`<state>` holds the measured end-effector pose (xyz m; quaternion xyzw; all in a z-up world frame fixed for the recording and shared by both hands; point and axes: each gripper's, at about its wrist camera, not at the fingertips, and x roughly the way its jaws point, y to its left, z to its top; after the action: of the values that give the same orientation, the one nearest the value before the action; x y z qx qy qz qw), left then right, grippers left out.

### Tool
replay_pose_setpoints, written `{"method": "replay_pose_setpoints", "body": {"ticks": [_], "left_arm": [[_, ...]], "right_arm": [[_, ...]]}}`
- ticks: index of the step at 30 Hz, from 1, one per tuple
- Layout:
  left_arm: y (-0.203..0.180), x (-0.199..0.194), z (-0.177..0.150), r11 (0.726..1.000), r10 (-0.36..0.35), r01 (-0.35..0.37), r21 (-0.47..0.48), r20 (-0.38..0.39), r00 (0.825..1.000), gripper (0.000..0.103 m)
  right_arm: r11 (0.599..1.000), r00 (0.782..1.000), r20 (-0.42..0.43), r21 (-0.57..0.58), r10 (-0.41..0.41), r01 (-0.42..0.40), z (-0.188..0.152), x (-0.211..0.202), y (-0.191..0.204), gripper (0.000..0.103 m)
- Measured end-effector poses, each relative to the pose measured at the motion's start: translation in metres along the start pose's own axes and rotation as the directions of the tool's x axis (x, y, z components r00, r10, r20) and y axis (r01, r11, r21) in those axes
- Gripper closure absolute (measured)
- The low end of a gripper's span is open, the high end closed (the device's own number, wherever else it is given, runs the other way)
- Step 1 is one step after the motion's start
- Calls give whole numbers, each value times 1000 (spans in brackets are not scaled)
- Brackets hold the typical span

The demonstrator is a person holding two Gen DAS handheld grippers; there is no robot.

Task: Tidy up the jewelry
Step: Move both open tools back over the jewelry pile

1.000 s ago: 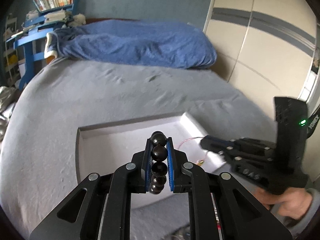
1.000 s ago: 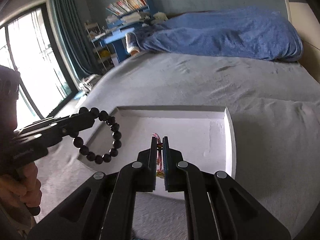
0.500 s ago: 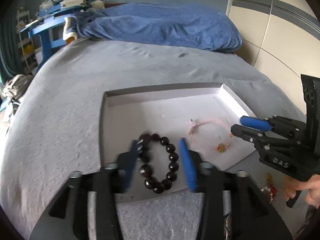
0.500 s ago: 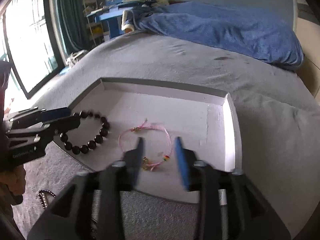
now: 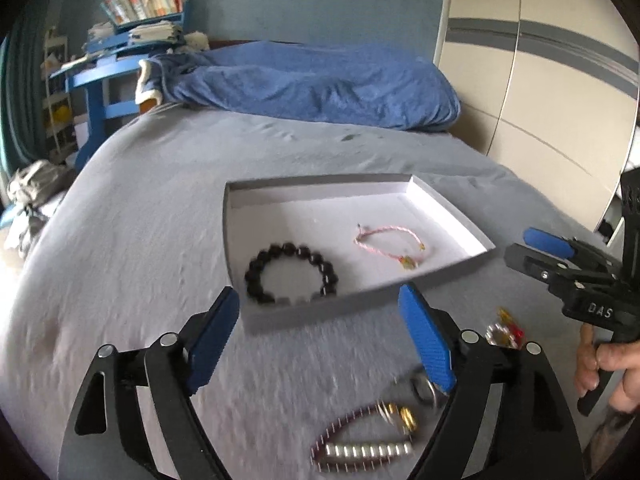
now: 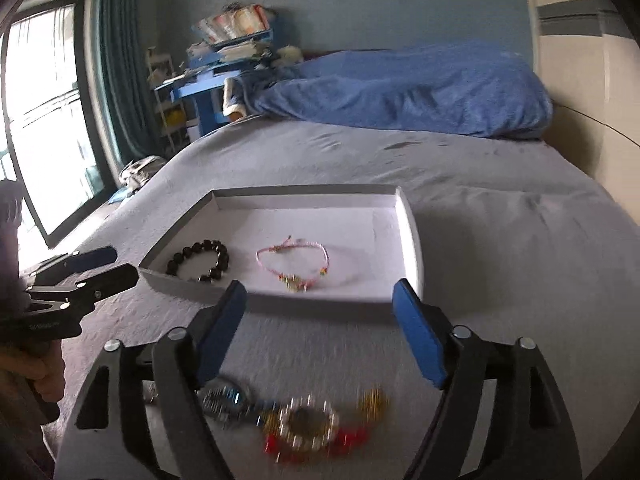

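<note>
A shallow white tray (image 5: 448,208) (image 6: 408,224) lies on the grey bed. In it rest a black bead bracelet (image 5: 290,276) (image 6: 199,261) on the left and a pink cord bracelet (image 5: 390,245) (image 6: 294,262) on the right. My left gripper (image 5: 320,308) (image 6: 96,266) hangs before the tray's near edge, jaws opening wide, nothing between them. My right gripper (image 6: 320,300) (image 5: 536,246) does the same further right, also empty. On the bedcover below lie a dark beaded bracelet with silver tubes (image 5: 360,446) and a gold and red bracelet (image 6: 312,426) (image 5: 502,332) beside a blue-faced watch (image 6: 228,398).
A blue duvet (image 5: 312,84) is heaped at the head of the bed. A blue desk with books (image 5: 120,52) stands at the far left, a window (image 6: 44,120) left of it. A beige wardrobe (image 5: 540,80) runs along the right. A hand (image 5: 608,364) grips the right tool.
Both grippers let go: the black bead bracelet and the pink cord bracelet now lie in the tray. Both grippers opened and drew back toward the near side over the loose jewelry.
</note>
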<state>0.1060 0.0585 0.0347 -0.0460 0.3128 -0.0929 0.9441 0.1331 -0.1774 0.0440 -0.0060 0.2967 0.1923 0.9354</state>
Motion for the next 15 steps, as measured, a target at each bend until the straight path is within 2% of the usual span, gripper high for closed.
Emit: {"method": "replay_pose_setpoints", "body": {"ticks": [10, 15], "left_arm": [[4, -33, -52, 997, -29, 27, -71, -26, 999, 20], [-6, -43, -69, 999, -29, 27, -39, -35, 999, 20]], "right_arm": [[995, 999, 5, 90, -51, 50, -53, -39, 1, 23], [985, 996, -31, 149, -83, 87, -74, -41, -13, 22]]}}
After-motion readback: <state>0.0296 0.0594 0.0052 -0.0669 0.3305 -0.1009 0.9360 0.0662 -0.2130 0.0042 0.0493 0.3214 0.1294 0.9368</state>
